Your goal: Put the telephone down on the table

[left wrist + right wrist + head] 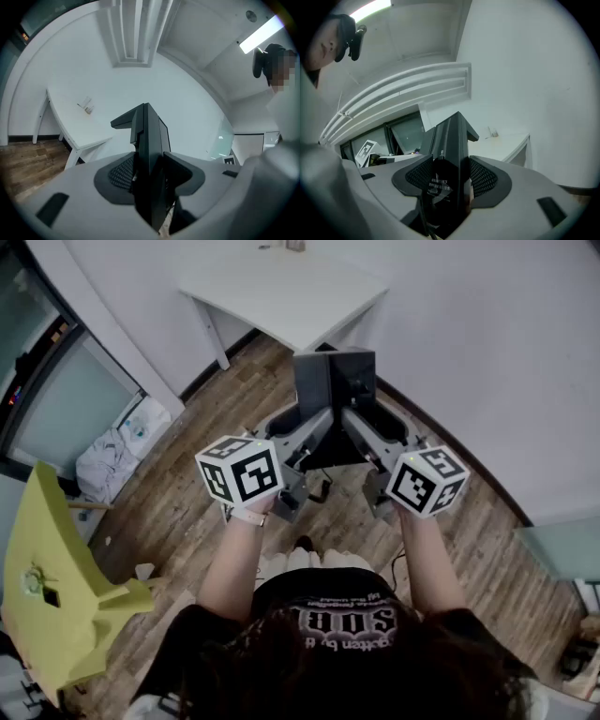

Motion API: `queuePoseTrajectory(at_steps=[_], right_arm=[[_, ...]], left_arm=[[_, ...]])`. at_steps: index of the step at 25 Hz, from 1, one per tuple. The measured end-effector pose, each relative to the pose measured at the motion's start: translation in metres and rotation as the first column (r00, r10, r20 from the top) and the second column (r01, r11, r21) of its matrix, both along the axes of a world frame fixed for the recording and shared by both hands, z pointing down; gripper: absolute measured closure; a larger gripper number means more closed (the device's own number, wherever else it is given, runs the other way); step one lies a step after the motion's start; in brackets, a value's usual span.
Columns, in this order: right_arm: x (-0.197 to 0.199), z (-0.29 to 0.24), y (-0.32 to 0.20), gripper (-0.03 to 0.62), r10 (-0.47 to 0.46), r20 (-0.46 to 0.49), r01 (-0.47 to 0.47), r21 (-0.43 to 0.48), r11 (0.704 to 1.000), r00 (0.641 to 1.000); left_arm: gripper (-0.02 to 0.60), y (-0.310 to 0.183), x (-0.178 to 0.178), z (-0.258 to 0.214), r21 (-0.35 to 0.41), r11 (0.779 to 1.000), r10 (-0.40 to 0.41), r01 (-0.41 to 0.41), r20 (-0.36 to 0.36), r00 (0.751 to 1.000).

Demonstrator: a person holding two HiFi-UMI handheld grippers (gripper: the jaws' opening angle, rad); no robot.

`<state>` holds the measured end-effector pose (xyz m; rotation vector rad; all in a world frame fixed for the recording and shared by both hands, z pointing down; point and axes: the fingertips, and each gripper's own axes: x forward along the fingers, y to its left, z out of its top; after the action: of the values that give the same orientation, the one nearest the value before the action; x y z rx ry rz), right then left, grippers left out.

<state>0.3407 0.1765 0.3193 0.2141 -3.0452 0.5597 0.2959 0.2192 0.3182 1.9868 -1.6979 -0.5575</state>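
Observation:
The black telephone (pixel 334 390) hangs in the air over the wooden floor, short of the white table (pixel 281 287). My left gripper (pixel 298 426) grips its left side and my right gripper (pixel 377 426) its right side. In the left gripper view the telephone (pixel 149 150) stands edge-on between the jaws of the left gripper (pixel 150 174), both pads against it. The right gripper view shows the telephone (pixel 450 154), with a printed label, pinched in the right gripper (pixel 451 180). The table (pixel 70 119) lies ahead, and a small object (pixel 86 106) stands on it.
A yellow chair (pixel 56 587) stands at the left over the floor. White bags (pixel 111 457) lie by the glass partition at the left. A white wall runs behind the table and along the right. The person's arms and dark shirt fill the bottom of the head view.

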Motion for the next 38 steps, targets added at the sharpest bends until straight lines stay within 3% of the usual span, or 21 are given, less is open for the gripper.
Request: queuePoseTrajectory(at_steps=[9, 23, 38], right_arm=[[-0.001, -0.001, 0.002, 0.339, 0.006, 0.006, -0.006, -0.004, 1.000, 1.000], [-0.066, 0.011, -0.005, 0.339, 0.024, -0.018, -0.024, -0.016, 1.000, 1.000], [-0.134, 0.030, -0.040, 0.339, -0.019, -0.045, 0.017, -0.040, 0.999, 0.999]], left_arm=[[0.407, 0.001, -0.001, 0.000, 0.001, 1.000, 0.006, -0.006, -0.002, 1.000], [0.407, -0.006, -0.066, 0.012, -0.004, 1.000, 0.015, -0.016, -0.024, 1.000], [0.407, -0.039, -0.132, 0.031, -0.029, 0.999, -0.018, 0.017, -0.038, 0.999]])
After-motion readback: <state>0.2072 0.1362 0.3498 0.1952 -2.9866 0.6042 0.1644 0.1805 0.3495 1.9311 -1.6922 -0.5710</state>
